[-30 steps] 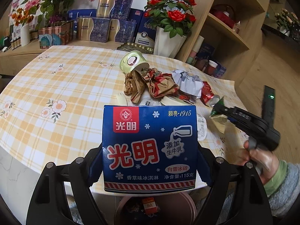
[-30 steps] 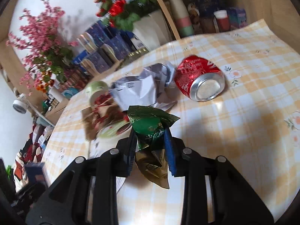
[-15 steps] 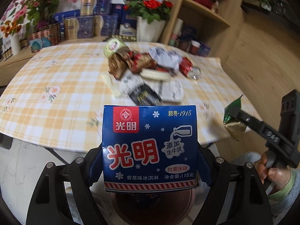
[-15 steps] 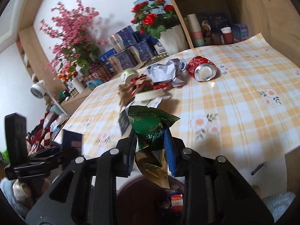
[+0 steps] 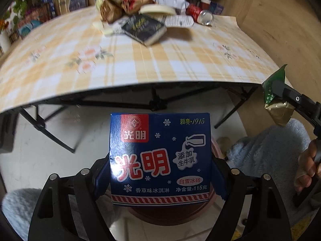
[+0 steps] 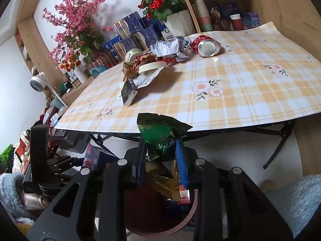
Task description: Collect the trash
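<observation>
My left gripper (image 5: 160, 172) is shut on a blue ice cream carton (image 5: 160, 158) and holds it over a dark red trash bin (image 5: 166, 214) on the floor in front of the table. My right gripper (image 6: 161, 160) is shut on a crumpled green and gold wrapper (image 6: 160, 136), held above the same bin (image 6: 156, 219); the wrapper also shows at the right of the left wrist view (image 5: 274, 96). More trash lies on the table: a red can (image 6: 204, 45), crumpled white paper (image 6: 170, 47), a brown wrapper (image 6: 134, 66), a dark box (image 6: 129, 92).
The table with the yellow checked cloth (image 6: 230, 88) stands on black folding legs (image 5: 154, 102). Flower vases (image 6: 176, 23) and blue boxes (image 6: 128, 32) line the back. A wooden shelf (image 6: 224, 20) stands at the right. Light blue fleece sleeves (image 5: 270, 144) flank the bin.
Both grippers have pulled back from the table and dropped below its edge, carrying the carton and the wrapper to just above the bin. The table trash has not moved.
</observation>
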`<control>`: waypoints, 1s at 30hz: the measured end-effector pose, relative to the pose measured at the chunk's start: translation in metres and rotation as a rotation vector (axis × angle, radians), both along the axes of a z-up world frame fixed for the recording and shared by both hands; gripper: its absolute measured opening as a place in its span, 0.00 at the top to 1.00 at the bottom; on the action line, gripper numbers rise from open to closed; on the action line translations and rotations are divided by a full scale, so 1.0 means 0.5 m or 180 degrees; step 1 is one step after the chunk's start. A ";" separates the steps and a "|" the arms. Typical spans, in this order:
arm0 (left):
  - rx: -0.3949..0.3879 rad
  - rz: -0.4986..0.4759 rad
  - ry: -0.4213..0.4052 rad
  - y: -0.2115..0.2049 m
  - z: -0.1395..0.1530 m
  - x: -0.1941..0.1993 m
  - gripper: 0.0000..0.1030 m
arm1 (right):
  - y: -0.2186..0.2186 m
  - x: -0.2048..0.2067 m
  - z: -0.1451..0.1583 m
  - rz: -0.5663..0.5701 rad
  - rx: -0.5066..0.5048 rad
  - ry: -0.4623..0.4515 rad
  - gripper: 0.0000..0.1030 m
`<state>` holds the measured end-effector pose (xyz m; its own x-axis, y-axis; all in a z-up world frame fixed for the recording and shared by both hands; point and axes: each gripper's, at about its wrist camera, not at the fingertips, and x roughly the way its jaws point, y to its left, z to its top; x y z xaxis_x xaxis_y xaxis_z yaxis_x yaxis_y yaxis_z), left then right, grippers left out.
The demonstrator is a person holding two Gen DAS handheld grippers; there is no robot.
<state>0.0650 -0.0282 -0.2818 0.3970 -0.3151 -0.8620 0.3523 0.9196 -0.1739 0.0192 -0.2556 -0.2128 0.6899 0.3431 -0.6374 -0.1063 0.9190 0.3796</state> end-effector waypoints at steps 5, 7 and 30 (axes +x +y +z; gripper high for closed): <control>0.0051 0.0021 0.0384 0.000 -0.062 0.024 0.22 | 0.014 0.010 -0.022 0.0049 -0.0060 0.0105 0.70; 0.0042 0.0064 0.0480 0.005 -0.074 0.029 0.22 | 0.021 0.011 -0.025 0.0087 -0.0089 0.0120 0.70; -0.0033 0.0216 0.0345 0.023 -0.048 0.036 0.15 | 0.037 0.012 -0.034 0.0177 -0.0183 0.0167 0.70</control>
<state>0.0829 -0.0168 -0.3059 0.3224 -0.2998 -0.8978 0.2679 0.9386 -0.2172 0.0251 -0.2371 -0.2299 0.6360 0.3416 -0.6920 -0.1389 0.9327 0.3327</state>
